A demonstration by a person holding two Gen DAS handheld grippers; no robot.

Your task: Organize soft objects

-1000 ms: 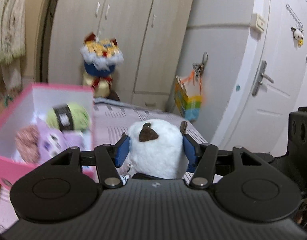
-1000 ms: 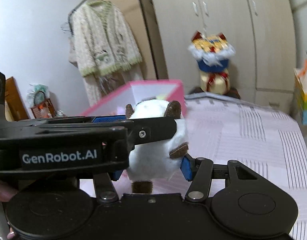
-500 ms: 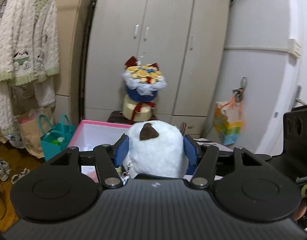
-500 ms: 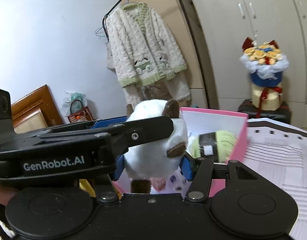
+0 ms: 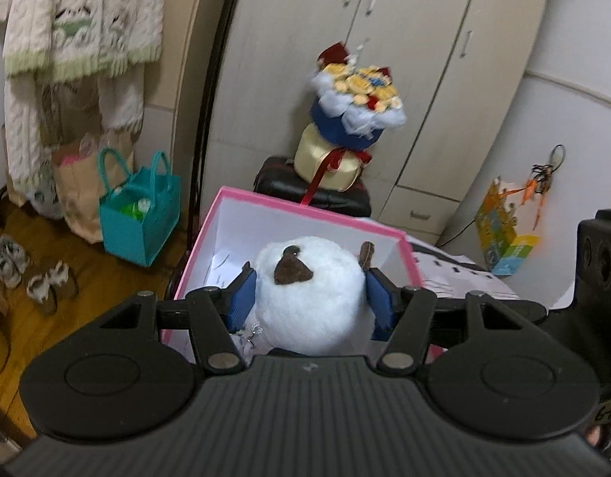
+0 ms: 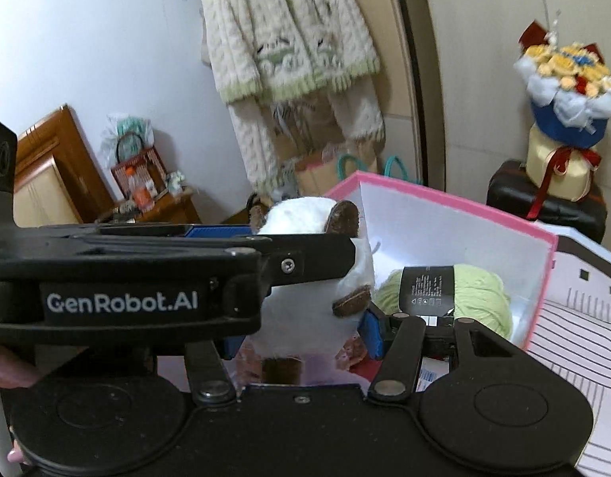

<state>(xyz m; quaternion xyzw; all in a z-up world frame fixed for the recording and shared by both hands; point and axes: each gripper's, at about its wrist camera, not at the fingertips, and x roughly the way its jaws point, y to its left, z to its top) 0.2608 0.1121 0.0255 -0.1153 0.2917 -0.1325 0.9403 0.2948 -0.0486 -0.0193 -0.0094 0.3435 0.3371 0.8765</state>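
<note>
Left gripper and right gripper both clamp the white plush toy, apparently above the pink-rimmed box.

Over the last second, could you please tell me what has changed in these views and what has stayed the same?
The round white plush toy with brown ears has been carried from above the striped bed cover to above the open pink cardboard box. The left gripper and right gripper stay clamped on it from both sides. The green yarn ball remains inside the box.
</note>
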